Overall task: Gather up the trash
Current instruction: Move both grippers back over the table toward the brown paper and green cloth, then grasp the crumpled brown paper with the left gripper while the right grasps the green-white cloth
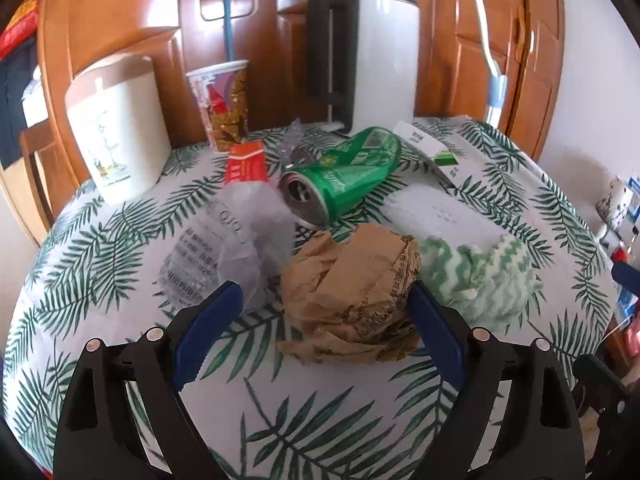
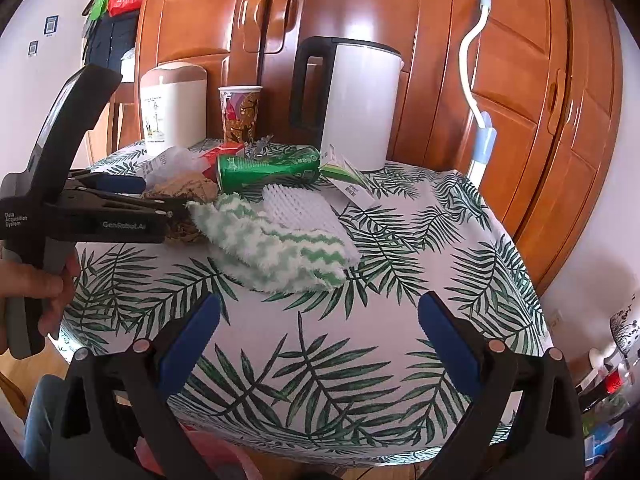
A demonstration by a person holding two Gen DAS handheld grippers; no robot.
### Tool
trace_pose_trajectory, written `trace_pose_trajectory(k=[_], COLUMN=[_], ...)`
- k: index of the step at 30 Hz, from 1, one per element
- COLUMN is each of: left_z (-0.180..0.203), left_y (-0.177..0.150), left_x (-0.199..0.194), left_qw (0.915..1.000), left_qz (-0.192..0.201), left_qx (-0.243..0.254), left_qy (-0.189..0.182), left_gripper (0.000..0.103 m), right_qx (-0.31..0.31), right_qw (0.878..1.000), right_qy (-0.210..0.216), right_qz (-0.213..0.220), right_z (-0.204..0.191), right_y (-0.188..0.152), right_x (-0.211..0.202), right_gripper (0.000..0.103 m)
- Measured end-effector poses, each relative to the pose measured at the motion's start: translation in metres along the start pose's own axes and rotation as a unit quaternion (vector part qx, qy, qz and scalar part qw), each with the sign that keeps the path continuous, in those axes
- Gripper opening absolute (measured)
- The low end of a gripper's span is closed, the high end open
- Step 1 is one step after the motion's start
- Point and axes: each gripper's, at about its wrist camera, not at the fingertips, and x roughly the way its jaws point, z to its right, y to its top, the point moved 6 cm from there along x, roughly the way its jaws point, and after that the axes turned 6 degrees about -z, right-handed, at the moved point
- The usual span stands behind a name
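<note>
A crumpled brown paper bag (image 1: 352, 292) lies on the leaf-print tablecloth (image 1: 320, 408). My left gripper (image 1: 324, 300) is open, its blue fingers either side of the bag, the right finger touching it. Behind it lie a dented green can (image 1: 344, 178), clear plastic wrap (image 1: 224, 248), a red wrapper (image 1: 245, 164) and a paper slip (image 1: 432, 148). In the right wrist view the left gripper (image 2: 176, 206) reaches the bag (image 2: 184, 192). My right gripper (image 2: 320, 312) is open and empty over bare cloth, short of the green-white cloth (image 2: 280, 248).
A white kettle (image 1: 368, 60), a paper cup (image 1: 222, 104) and a cream canister (image 1: 116, 124) stand at the table's back edge before wooden cabinet doors (image 1: 132, 12). A green-white cloth (image 1: 480, 276) and white foam sheet (image 1: 436, 216) lie right of the bag.
</note>
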Motion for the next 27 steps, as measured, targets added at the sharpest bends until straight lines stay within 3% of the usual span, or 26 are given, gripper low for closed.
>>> trace_pose_trajectory(k=[3, 7, 17, 27], left_z=[0.005, 0.01, -0.005, -0.007], left_y=[0.001, 0.002, -0.005, -0.009], left_x=[0.006, 0.01, 0.006, 0.006], left_qw=[0.9999, 0.9998, 0.9999, 0.9999], left_qz=[-0.005, -0.015, -0.015, -0.014], left_qx=[0.003, 0.013, -0.004, -0.002], left_qy=[-0.01, -0.011, -0.003, 0.0], left_gripper=[0.087, 0.071, 0.069, 0.068], right_qx=[0.002, 0.002, -0.005, -0.014], right_qw=[1.0, 1.0, 1.0, 0.996], right_qy=[-0.001, -0.001, 0.015, 0.014], right_qz=[0.0, -0.001, -0.017, -0.087], right_z=[0.001, 0.003, -0.003, -0.023], right_y=[0.001, 0.003, 0.024, 0.035], right_x=[0.001, 0.003, 0.031, 0.083], right_gripper=[0.098, 0.098, 0.098, 0.098])
